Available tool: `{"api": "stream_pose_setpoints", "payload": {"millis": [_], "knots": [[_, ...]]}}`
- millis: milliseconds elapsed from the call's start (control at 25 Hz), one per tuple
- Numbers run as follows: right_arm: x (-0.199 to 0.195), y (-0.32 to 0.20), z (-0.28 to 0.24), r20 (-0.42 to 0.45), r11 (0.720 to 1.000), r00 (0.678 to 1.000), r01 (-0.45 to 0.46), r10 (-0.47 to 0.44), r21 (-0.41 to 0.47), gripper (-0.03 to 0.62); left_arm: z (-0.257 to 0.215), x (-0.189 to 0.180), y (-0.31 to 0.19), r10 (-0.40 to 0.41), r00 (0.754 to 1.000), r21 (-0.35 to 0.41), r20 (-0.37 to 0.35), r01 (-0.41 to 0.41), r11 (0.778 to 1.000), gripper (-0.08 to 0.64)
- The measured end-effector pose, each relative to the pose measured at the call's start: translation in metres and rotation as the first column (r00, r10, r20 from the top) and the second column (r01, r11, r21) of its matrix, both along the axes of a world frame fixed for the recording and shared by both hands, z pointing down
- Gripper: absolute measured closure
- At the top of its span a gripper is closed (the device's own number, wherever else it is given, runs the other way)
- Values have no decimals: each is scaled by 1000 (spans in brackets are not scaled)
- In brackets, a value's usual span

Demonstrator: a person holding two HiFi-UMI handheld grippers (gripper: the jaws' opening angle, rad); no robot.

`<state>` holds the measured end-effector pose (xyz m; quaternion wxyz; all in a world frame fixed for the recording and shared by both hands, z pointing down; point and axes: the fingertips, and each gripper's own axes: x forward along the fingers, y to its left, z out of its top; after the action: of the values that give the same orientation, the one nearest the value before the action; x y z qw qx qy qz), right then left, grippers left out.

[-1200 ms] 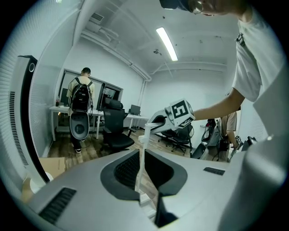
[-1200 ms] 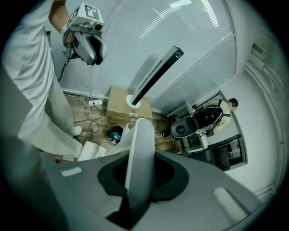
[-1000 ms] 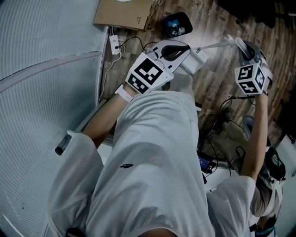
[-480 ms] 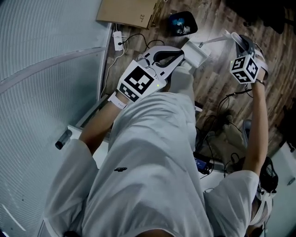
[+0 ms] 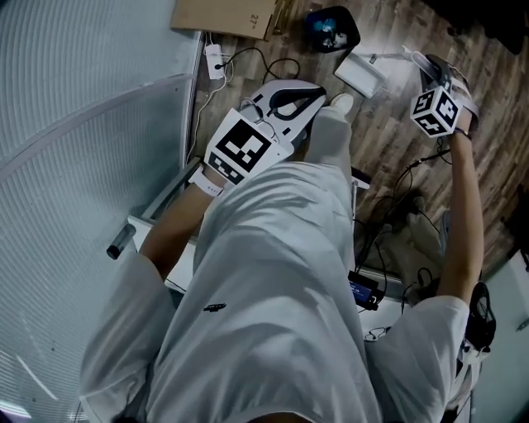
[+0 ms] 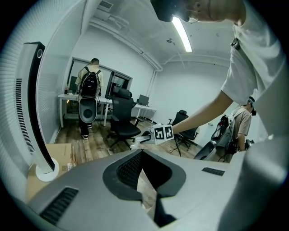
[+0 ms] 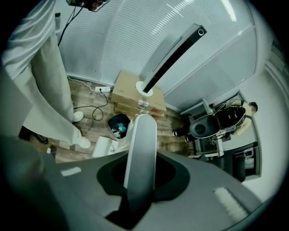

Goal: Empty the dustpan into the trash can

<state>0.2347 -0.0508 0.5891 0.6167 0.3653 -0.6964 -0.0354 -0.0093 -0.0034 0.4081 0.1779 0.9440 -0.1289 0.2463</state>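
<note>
A white long-handled dustpan (image 5: 364,73) is low over the wood floor, just right of a dark trash can (image 5: 333,27) with blue and white litter in it. My right gripper (image 5: 421,66) is shut on the dustpan's handle (image 7: 141,158). The handle stays between the pads, though the jaws have just been opening a little. In the right gripper view the pan (image 7: 106,146) lies beside the trash can (image 7: 118,125). My left gripper (image 5: 289,99) is shut and holds nothing; it hangs above my trouser leg.
A cardboard box (image 5: 223,15) lies left of the can, with a power strip (image 5: 217,59) and cables on the floor. A tower fan (image 7: 171,56) stands on the boxes. My shoe (image 5: 339,103) is near the pan. A person with a backpack (image 6: 90,97) and office chairs (image 6: 124,117) are farther off.
The right gripper has sunk toward the floor with the dustpan, which is now next to the trash can. The left gripper has dropped a little and stays shut.
</note>
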Motion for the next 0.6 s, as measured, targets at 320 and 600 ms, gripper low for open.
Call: {"api": "stream_pose_setpoints", "payload": {"millis": [320,600], "knots": [[23,31,43,45,983,986,-155,160,-99,502,10,17,-6,32,999,-9,3,-32,999,552],[38,36,40,218,921,907,-307,359,-241,421,17,35,-4,65,998,-10,0,-65,998,552]]}}
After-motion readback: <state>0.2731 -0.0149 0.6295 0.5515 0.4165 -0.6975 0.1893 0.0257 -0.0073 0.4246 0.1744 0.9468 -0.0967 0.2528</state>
